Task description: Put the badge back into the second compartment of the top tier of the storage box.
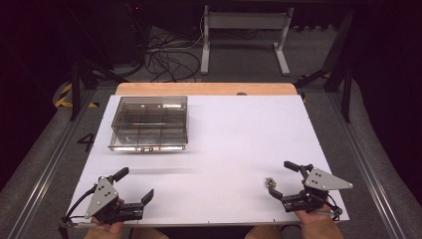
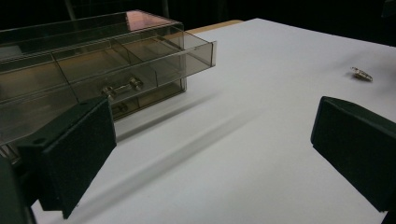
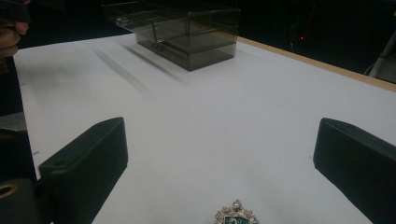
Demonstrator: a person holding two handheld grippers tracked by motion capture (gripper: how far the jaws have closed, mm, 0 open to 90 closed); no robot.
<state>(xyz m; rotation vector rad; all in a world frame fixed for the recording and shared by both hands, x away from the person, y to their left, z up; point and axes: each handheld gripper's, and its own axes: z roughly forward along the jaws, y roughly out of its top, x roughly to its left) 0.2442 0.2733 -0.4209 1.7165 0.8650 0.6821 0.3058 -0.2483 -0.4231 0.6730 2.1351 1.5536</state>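
Table: a white sheet (image 1: 234, 144) covers the wooden top, whose bare strip (image 1: 204, 88) shows along the far edge.
Drawer box: one smoky clear plastic drawer box (image 1: 149, 123) stands at about ten o'clock on the sheet; in the left gripper view its upper drawer (image 2: 140, 53) is pulled out, with dividers inside and a small metal handle (image 2: 122, 87) lower on the front.
Brooch: one small jewelled brooch (image 1: 269, 182) with a green centre lies flat on the sheet at about five o'clock, well apart from the box.
In the way: open white sheet lies between brooch and box.
Left gripper: the left gripper (image 1: 135, 185) rests at seven o'clock, held from below by a hand (image 1: 107, 228); jaws spread wide, gripping nothing, aimed toward the box.
Right gripper: the right gripper (image 1: 281, 178) sits at five o'clock, jaws released and wide apart, the brooch lying between them near the nearer jaw.
Beyond the table: tangled cables (image 1: 166, 55) and a white frame (image 1: 246, 35) on the floor.
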